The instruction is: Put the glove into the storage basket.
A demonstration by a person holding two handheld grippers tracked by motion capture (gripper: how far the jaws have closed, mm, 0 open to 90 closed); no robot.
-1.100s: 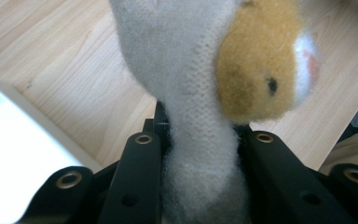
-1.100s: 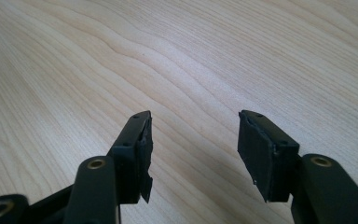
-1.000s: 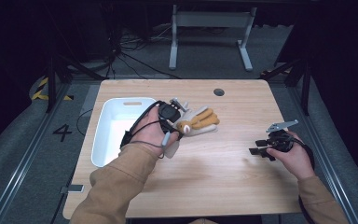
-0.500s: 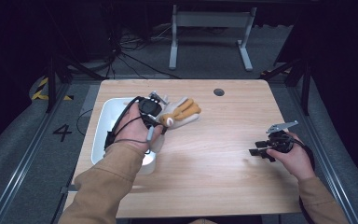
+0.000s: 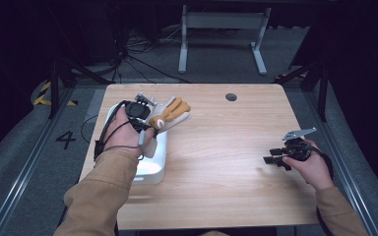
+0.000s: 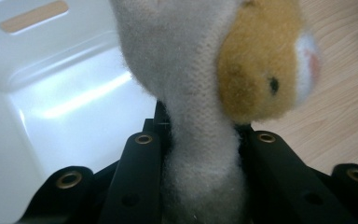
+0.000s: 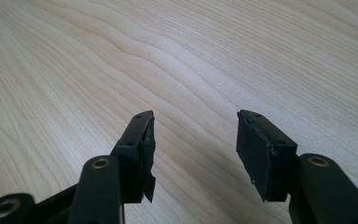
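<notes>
the white bin [image 5: 150, 169] sat at the table's left edge and served as the reference. the left gripper [image 5: 142, 114] was held above the bin's far end, its jaws closed tight on the grey cloth of a plush toy [image 5: 170, 114]. in the left gripper view the plush toy [image 6: 200, 116] was pinched between both black jaws, its tan head with a dark eye hanging off to one side, and the bin's glossy floor [image 6: 74, 107] lay directly below. in the high view the toy's orange parts stuck out past the bin's right wall, over the wooden table [image 5: 226, 162]. well to the right of the bin, near the table's right edge, the right gripper [image 5: 275, 160] rested low in the person's hand. in the right gripper view the right gripper [image 7: 196, 149] had its jaws spread wide apart, gripping nothing, with bare wood [image 7: 191, 60] between them.
</notes>
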